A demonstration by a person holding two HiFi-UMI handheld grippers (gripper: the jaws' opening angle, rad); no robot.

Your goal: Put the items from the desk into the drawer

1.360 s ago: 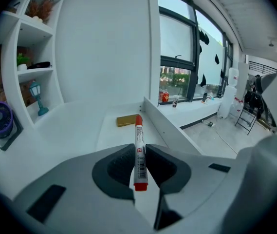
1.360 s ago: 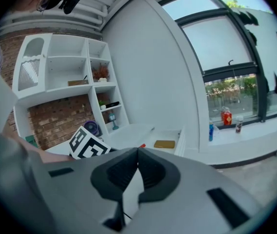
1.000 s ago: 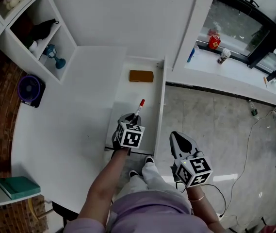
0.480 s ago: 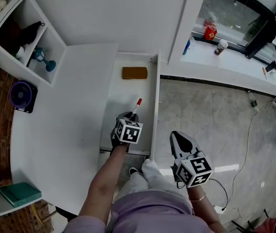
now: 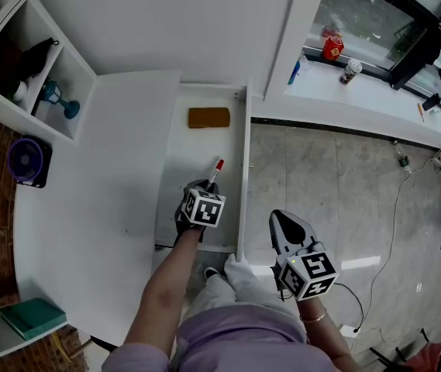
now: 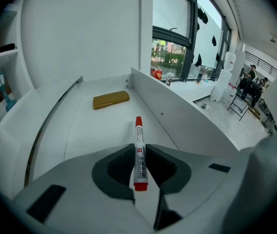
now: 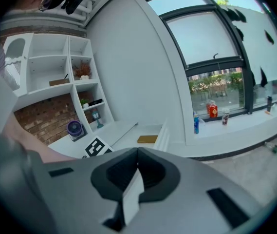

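- White desk (image 5: 88, 208) curves along the left of the head view; an open drawer (image 5: 193, 153) is seen at its right edge, pulled out toward the person, with grey tiled floor (image 5: 336, 184) to the right of it
- Shelf cubbies (image 5: 73, 68) are set against the far left wall; a purple fan (image 5: 26, 161) is placed on the desk's left side and a green book (image 5: 32, 316) lies at the near left
- A window sill (image 5: 360, 91) runs at the far right, with a red can (image 5: 331, 49) stood on it
- One brown block (image 5: 208, 117) is laid flat at the far end of the drawer, well apart from the grippers
- The left gripper (image 5: 204, 186) is held over the near half of the drawer, pointed steeply down; its jaws are clamped on a red-capped marker (image 6: 139, 150), gripped across the white barrel
- The marker's red cap is pointed toward the far end of the drawer, in the direction of the brown block; whether the marker touches the drawer floor cannot be told
- The right gripper (image 5: 288, 227) is held to the right of the drawer, above the tiled floor and near the person's legs; its jaws are pressed together at the tips with nothing between them
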